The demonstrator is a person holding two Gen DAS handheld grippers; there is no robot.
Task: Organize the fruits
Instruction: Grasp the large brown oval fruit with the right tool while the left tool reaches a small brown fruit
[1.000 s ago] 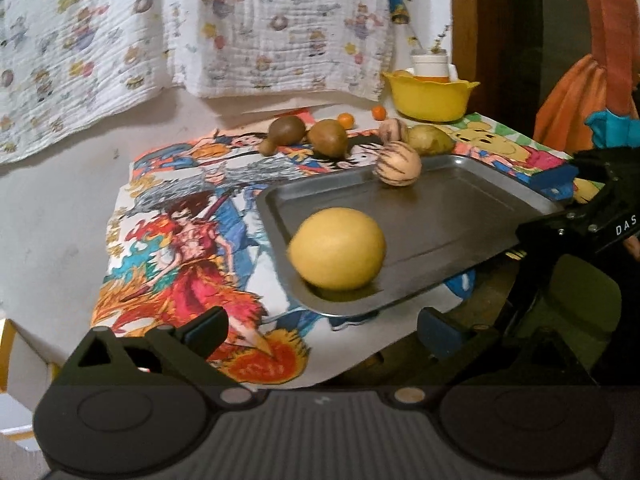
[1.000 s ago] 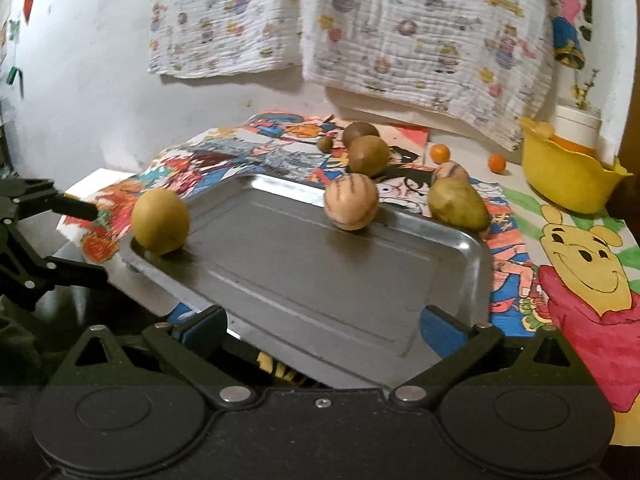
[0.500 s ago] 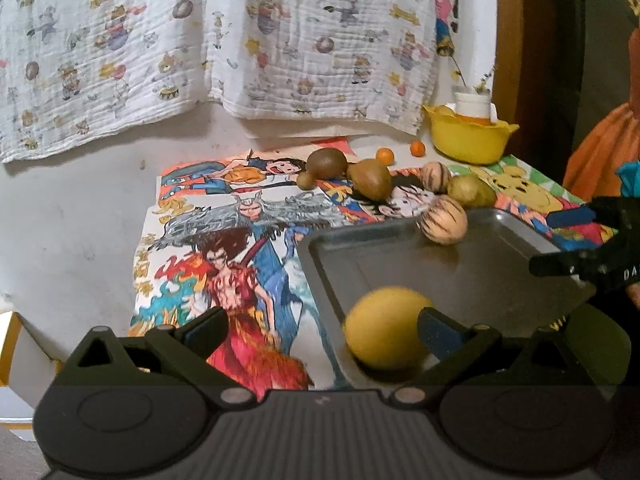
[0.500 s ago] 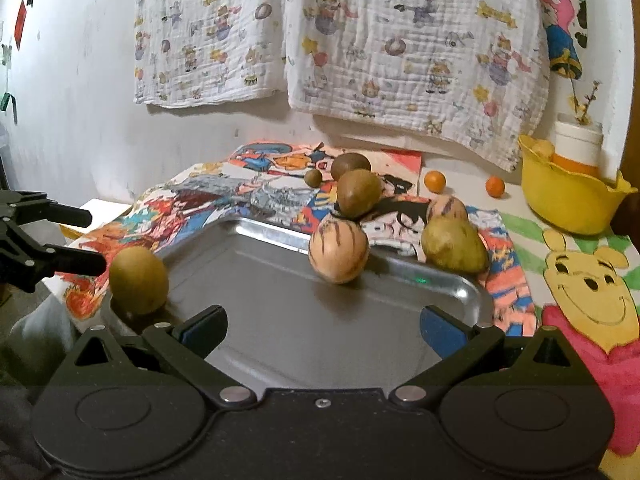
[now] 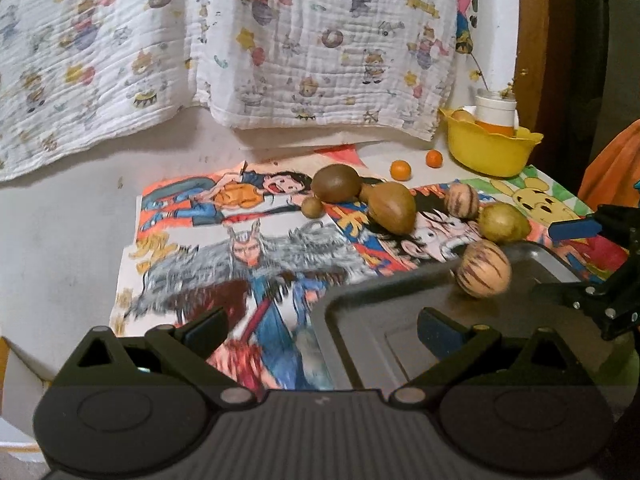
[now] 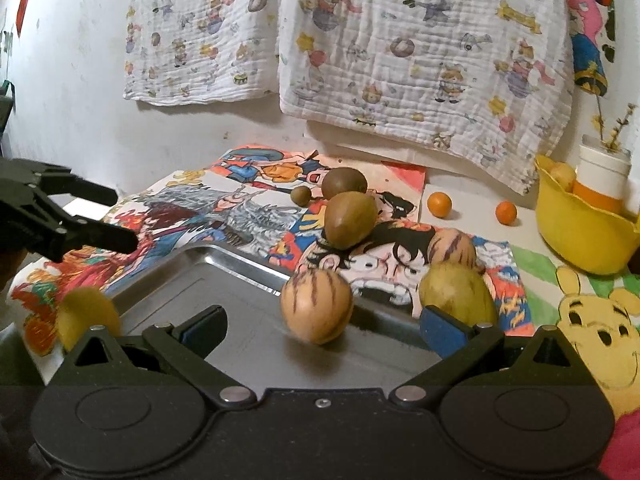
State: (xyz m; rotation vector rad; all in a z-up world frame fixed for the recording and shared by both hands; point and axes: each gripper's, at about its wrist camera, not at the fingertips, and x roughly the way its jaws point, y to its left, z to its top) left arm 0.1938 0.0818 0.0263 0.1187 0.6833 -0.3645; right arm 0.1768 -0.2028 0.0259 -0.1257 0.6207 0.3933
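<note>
Metal tray (image 6: 240,280): directly ahead of both hand-held grippers. Striped melon (image 6: 316,306) on tray, between the fingers of the right hand-held gripper (image 6: 322,326), released, untouched. Yellow fruit (image 6: 86,316) at tray's left edge. Left hand-held gripper (image 5: 322,326): released, empty. Beyond the tray, 2 oranges (image 6: 439,204) and a yellow bowl (image 6: 576,236) on the bench.

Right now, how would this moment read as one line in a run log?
left tool: open, empty | right tool: open, empty | metal tray: striped melon, yellow fruit | other fruit outside tray
</note>
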